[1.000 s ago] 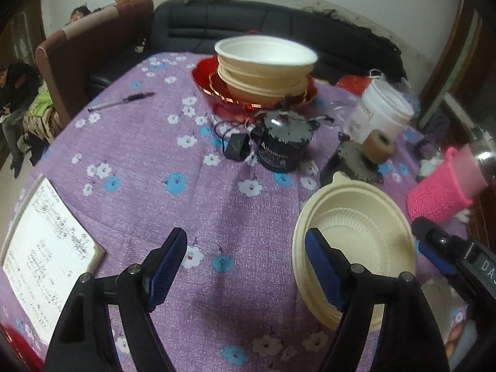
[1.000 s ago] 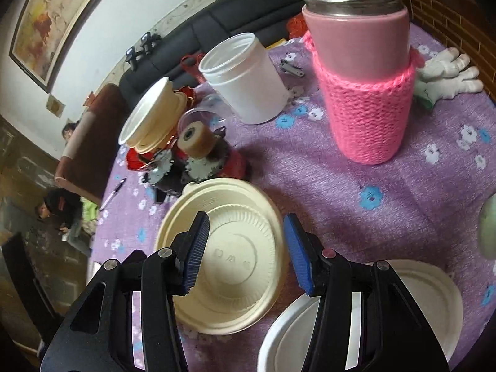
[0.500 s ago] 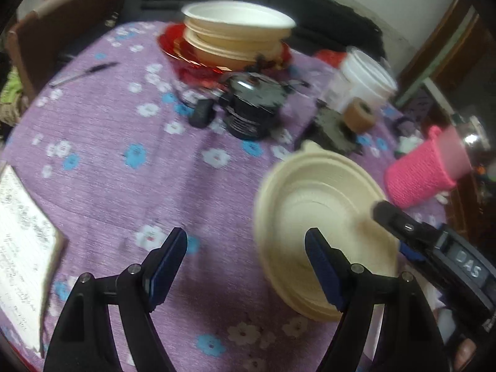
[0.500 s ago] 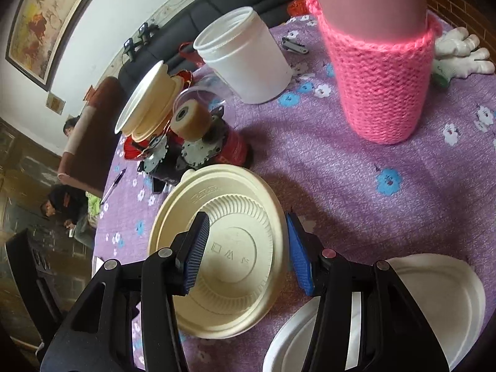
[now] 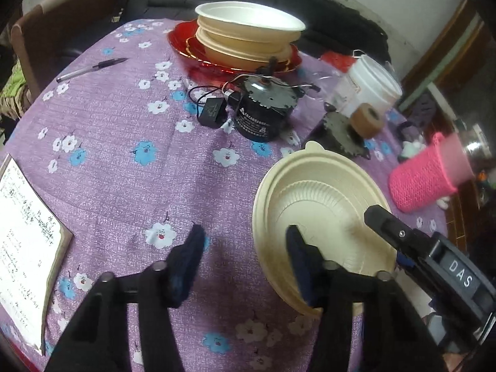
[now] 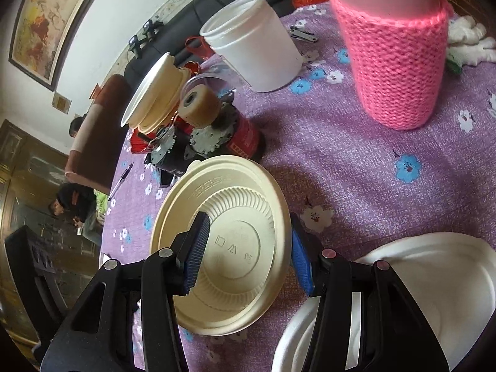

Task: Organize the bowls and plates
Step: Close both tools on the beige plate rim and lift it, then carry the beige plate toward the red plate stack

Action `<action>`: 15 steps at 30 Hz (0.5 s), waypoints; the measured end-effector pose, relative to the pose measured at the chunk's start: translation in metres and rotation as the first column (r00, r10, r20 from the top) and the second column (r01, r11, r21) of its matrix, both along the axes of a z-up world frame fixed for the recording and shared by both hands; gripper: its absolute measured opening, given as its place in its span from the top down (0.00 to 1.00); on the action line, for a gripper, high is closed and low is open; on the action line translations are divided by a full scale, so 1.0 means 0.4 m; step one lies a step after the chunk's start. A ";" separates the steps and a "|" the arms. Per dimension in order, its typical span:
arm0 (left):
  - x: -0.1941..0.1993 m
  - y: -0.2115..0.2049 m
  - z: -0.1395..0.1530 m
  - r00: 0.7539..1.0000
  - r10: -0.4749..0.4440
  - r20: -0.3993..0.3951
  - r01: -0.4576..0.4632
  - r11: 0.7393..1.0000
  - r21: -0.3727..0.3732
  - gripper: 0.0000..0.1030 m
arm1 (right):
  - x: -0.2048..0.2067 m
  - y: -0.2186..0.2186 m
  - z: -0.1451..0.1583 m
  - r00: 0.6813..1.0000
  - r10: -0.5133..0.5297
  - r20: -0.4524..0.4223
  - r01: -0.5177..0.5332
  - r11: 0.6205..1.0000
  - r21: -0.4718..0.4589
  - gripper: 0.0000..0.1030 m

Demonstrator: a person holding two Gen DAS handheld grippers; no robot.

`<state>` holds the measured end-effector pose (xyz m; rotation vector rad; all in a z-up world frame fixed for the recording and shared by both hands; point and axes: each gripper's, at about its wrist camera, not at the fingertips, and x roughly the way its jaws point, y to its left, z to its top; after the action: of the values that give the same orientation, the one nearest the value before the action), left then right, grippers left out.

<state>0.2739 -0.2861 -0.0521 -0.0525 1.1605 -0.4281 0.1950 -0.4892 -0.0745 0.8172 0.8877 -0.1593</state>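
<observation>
One cream plate [image 6: 223, 241] lies flat on the purple flowered counter [image 6: 356, 167], at the lower centre of the right wrist view and at the lower right of the left wrist view [image 5: 319, 204]. The right gripper [image 6: 249, 252] has its jaws spread wide, one finger over the plate's ribbed middle and the other just outside its right rim — nothing is pinched between them. The left gripper [image 5: 245, 254] also stands wide open: its left finger hangs over bare cloth, its right finger over the plate's near edge, and it holds nothing.

At the top centre of the left wrist view a stack of bowls [image 5: 248, 34] sits on one red plate [image 5: 186, 43]; two bowls can be told apart, a white one above a cream one — any more are hidden. At the lower right of the right wrist view two white plates [image 6: 434, 266] overlap, partly hidden behind the gripper.

Between stack and cream plate stand one black motor [image 5: 263, 114] and one brown tape roll [image 5: 367, 121]. One white tub [image 6: 254, 43], one pink knitted cup [image 6: 396, 59], one pen [image 5: 93, 68] and one notebook [image 5: 21, 235] are also on the counter.
</observation>
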 end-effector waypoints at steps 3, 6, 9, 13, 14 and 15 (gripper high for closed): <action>0.008 -0.002 -0.013 1.000 -0.007 -0.018 0.007 1.000 -0.005 0.65 | 0.003 0.008 0.003 1.000 0.003 -0.002 -0.003 0.999 -0.034 0.51; 0.007 -0.007 -0.021 0.999 -0.021 -0.031 0.020 0.999 -0.031 0.77 | 0.008 0.012 -0.003 1.000 0.005 -0.018 -0.006 0.998 -0.056 0.53; 0.006 -0.012 -0.022 0.999 -0.022 -0.025 0.021 0.999 -0.029 0.90 | 0.010 0.012 -0.005 1.000 0.003 -0.028 -0.005 0.997 -0.080 0.75; -0.002 -0.005 -0.008 1.000 -0.012 0.000 0.012 1.000 -0.026 0.90 | 0.007 0.009 -0.005 0.999 -0.009 -0.033 0.005 0.994 -0.110 0.89; -0.002 -0.002 -0.004 1.000 -0.011 0.003 0.011 1.000 -0.028 0.90 | 0.006 0.009 -0.003 1.000 -0.009 -0.027 0.006 0.994 -0.110 0.89; -0.004 -0.002 0.001 1.000 -0.013 0.008 0.013 1.000 -0.027 0.90 | 0.005 0.010 -0.001 1.000 -0.009 -0.025 0.006 0.993 -0.117 0.90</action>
<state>0.2724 -0.2868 -0.0518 -0.0670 1.1479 -0.4553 0.1969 -0.4851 -0.0747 0.7111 0.8912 -0.2266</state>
